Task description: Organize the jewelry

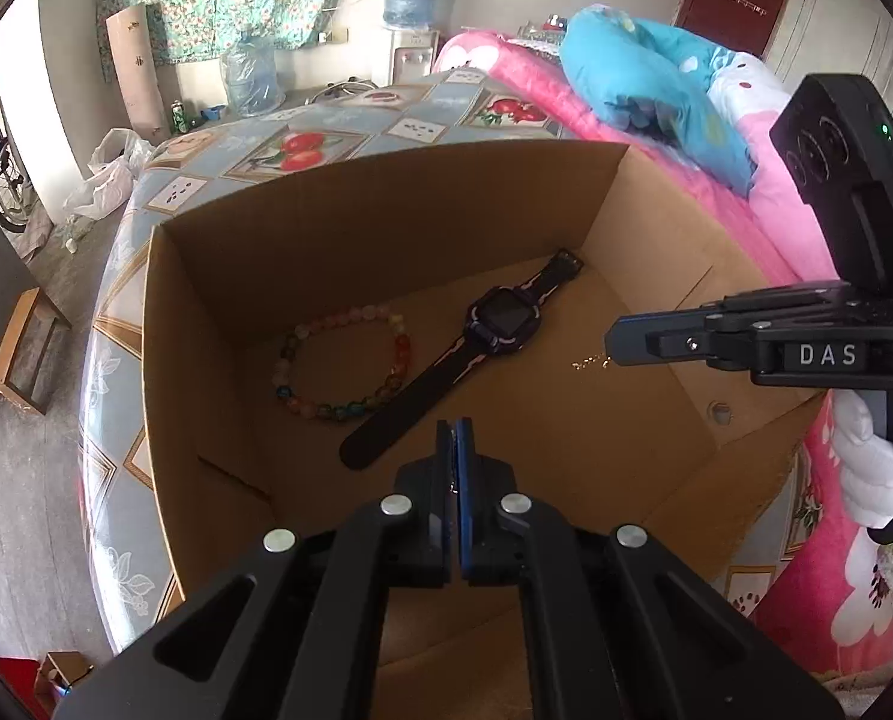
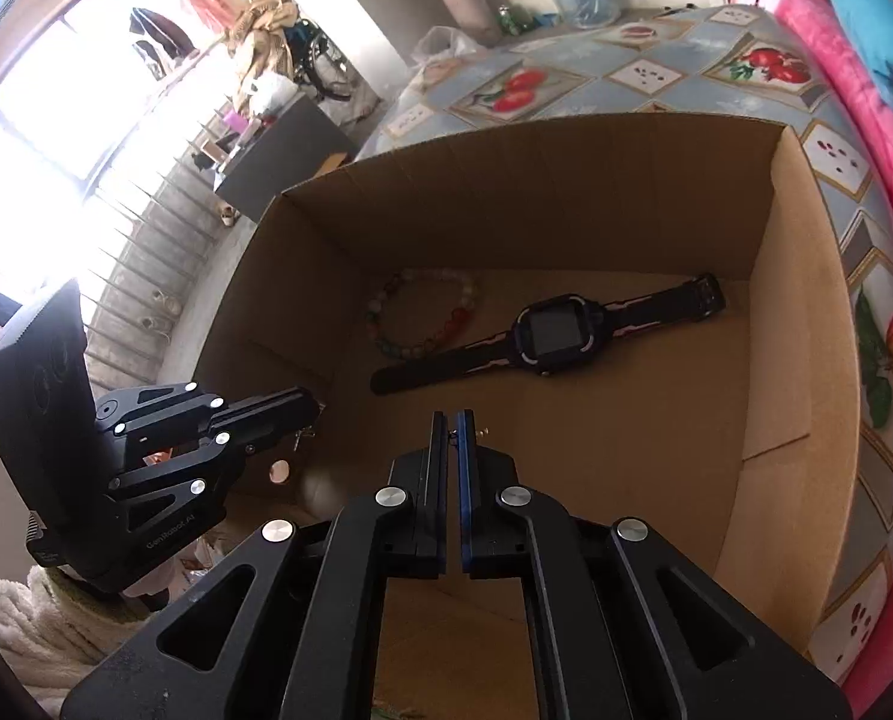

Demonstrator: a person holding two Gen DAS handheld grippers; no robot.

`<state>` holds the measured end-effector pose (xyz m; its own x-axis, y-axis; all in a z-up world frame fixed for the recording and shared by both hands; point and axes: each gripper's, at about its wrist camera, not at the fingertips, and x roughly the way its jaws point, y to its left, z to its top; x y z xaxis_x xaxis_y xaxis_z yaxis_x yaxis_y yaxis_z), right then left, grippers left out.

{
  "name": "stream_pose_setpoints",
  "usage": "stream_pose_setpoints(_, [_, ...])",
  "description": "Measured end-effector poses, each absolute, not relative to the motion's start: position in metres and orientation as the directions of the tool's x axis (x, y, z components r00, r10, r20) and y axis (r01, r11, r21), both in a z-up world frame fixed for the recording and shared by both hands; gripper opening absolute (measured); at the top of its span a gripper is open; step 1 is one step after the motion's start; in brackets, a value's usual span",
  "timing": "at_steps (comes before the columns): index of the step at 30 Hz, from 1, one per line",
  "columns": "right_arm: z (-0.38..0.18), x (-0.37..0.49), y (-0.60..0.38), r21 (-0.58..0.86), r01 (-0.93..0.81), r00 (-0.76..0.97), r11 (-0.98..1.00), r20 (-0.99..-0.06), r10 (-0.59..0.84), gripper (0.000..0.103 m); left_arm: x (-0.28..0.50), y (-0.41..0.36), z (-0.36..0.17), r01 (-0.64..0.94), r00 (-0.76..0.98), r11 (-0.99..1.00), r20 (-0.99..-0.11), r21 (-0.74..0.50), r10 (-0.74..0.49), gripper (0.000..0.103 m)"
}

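An open cardboard box (image 1: 386, 210) (image 2: 536, 162) holds a coloured bead bracelet (image 1: 344, 369) (image 2: 422, 315) and a black smartwatch (image 1: 494, 324) (image 2: 545, 336) lying flat. My left gripper (image 1: 454, 423) hovers over the box's near side, jaws shut; it also shows in the right wrist view (image 2: 311, 408). My right gripper (image 2: 452, 417) is shut on a thin gold chain (image 1: 590, 363) (image 2: 482, 432) that dangles from its tip over the box floor; it enters the left wrist view (image 1: 611, 345) from the right.
The box stands on a round table with a fruit-print cloth (image 1: 302, 150) (image 2: 656, 72). A pink and blue quilt (image 1: 644, 90) lies to the right. A water dispenser (image 1: 410, 18) stands at the back wall. A small wooden stool (image 1: 23, 354) stands on the floor at left.
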<state>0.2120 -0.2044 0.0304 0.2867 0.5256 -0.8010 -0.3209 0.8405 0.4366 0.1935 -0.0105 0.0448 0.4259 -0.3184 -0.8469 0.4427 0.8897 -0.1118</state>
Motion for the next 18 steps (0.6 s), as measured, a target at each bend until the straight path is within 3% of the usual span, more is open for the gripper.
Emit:
stream_pose_setpoints(1, [0.032, 0.213, -0.202, 0.421, -0.328, 0.287, 0.846, -0.809, 0.514, 0.006, 0.194, -0.010, 0.044, 0.443, 0.427, 0.890, -0.847, -0.110, -0.317, 0.003])
stream_pose_setpoints(3, [0.031, 0.215, -0.199, 0.405, -0.338, 0.293, 0.849, -0.812, 0.504, 0.009, 0.195, -0.008, 0.044, 0.432, 0.435, 0.895, -0.844, -0.111, -0.315, 0.017])
stream_pose_setpoints(5, [0.031, 0.218, -0.198, 0.390, -0.349, 0.311, 0.852, -0.810, 0.498, 0.013, 0.195, -0.004, 0.048, 0.419, 0.457, 0.901, -0.831, -0.114, -0.318, 0.021])
stream_pose_setpoints(11, [0.050, 0.200, -0.212, 0.370, -0.368, 0.407, 0.853, -0.761, 0.505, 0.013, 0.176, 0.010, 0.071, 0.397, 0.563, 0.908, -0.746, -0.133, -0.355, 0.022])
stream_pose_setpoints(18, [0.085, 0.128, -0.251, 0.371, -0.407, 0.569, 0.835, -0.612, 0.550, 0.013, 0.108, 0.032, 0.103, 0.446, 0.688, 0.877, -0.557, -0.180, -0.465, 0.024])
